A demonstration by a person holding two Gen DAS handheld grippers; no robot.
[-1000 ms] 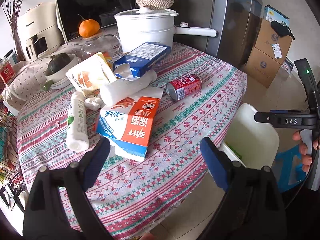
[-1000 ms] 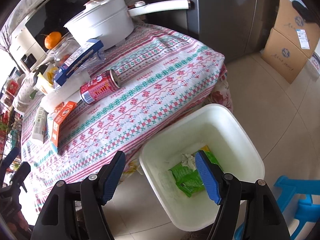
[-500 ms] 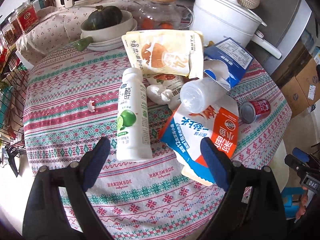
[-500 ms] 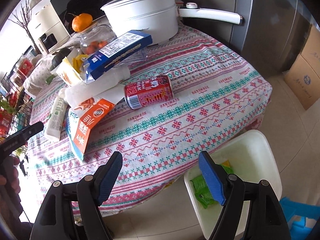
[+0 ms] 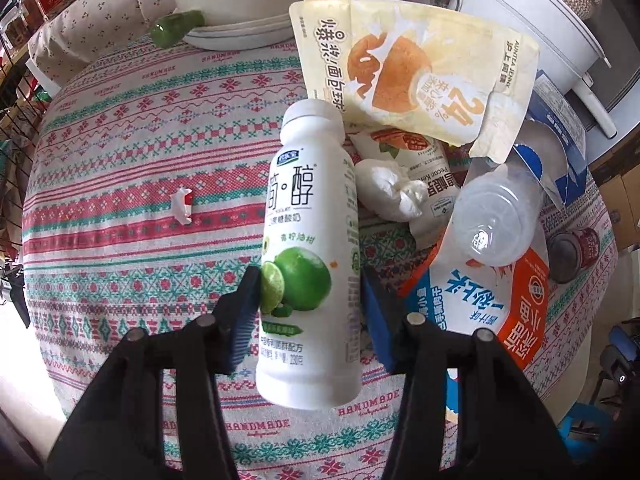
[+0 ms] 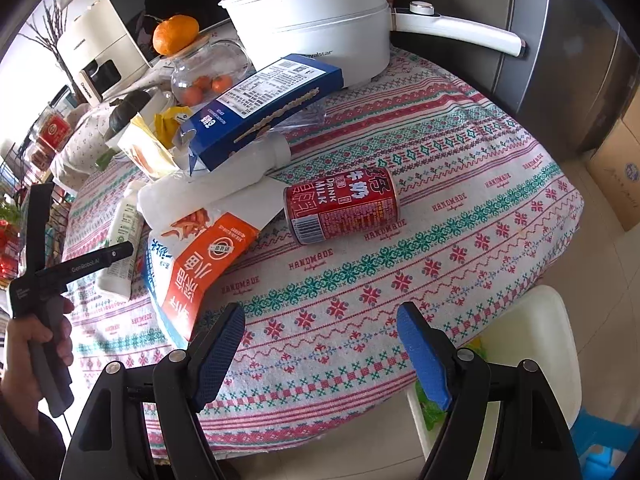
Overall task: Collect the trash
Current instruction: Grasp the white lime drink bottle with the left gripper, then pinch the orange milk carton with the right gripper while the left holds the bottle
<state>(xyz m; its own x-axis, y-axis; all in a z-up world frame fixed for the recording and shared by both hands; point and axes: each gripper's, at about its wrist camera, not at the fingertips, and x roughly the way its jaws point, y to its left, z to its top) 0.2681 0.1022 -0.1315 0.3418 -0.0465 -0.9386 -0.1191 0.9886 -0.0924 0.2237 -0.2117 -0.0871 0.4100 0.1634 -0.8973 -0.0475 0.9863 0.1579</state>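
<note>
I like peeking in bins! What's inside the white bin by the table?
Only a corner of the white bin shows. Something green lies inside it; the right gripper and the table hide the rest.

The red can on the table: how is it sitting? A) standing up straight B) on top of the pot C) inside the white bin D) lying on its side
D: the red can lies on its side on the patterned tablecloth, its round end facing the camera.
</note>
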